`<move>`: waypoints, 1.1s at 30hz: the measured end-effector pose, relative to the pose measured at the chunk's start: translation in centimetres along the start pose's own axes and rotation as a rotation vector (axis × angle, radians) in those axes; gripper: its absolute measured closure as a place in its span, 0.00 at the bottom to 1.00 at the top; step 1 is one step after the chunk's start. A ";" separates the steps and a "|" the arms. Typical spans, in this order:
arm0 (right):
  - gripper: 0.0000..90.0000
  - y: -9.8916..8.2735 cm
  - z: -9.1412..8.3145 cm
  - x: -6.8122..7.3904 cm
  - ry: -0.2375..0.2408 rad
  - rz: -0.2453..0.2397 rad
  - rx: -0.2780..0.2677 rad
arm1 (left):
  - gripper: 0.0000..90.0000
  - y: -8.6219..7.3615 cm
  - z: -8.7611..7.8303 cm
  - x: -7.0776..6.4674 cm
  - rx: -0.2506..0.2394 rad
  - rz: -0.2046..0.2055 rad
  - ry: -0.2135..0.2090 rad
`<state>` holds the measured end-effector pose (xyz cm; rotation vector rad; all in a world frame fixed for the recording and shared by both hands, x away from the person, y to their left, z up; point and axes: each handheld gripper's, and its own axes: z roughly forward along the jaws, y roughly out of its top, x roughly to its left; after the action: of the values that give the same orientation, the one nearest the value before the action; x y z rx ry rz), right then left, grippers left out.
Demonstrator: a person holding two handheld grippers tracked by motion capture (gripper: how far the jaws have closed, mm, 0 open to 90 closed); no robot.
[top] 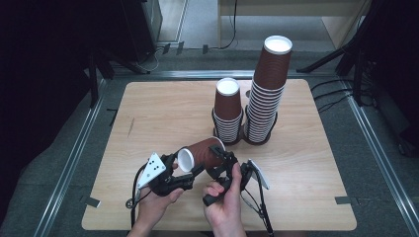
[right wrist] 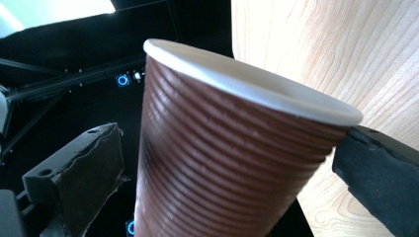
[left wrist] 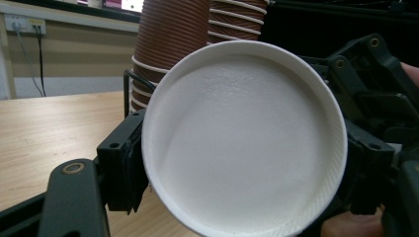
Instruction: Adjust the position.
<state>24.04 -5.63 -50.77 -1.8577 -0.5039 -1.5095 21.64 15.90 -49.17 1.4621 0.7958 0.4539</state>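
A ribbed brown paper cup (top: 203, 150) lies sideways in the air above the table's near part, its white base turned left. My left gripper (top: 190, 170) is shut on the base end; in the left gripper view the white base (left wrist: 242, 143) faces the camera and one pad (left wrist: 129, 163) presses its edge, while the other jaw is hidden behind the cup. My right gripper (top: 222, 159) straddles the cup's other end. In the right gripper view the cup (right wrist: 222, 163) stands between the jaws: the right one touches its wall, the left one (right wrist: 84, 173) keeps a narrow dark gap.
Two stacks of upturned brown cups stand in black wire holders at the table's middle back: a short stack (top: 228, 111) and a tall stack (top: 267, 89). The wooden table (top: 158, 113) has bare room on its left half. Floor and dark stands surround it.
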 end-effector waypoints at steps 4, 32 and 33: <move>0.00 0.1 0.5 -0.1 -0.006 0.006 -0.005 | 0.25 -0.1 0.1 -0.3 0.007 0.017 -0.012; 0.13 1.3 0.0 0.5 0.055 -0.114 -0.107 | 0.09 -0.2 -0.3 -0.4 0.043 -0.089 0.035; 0.13 1.4 -0.1 0.5 0.051 -0.124 -0.115 | 0.09 -0.2 -0.3 -0.4 0.041 -0.091 0.038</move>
<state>25.01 -6.73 -50.65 -1.8997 -0.5266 -1.6957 21.09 15.80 -49.27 1.4526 0.9027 0.3988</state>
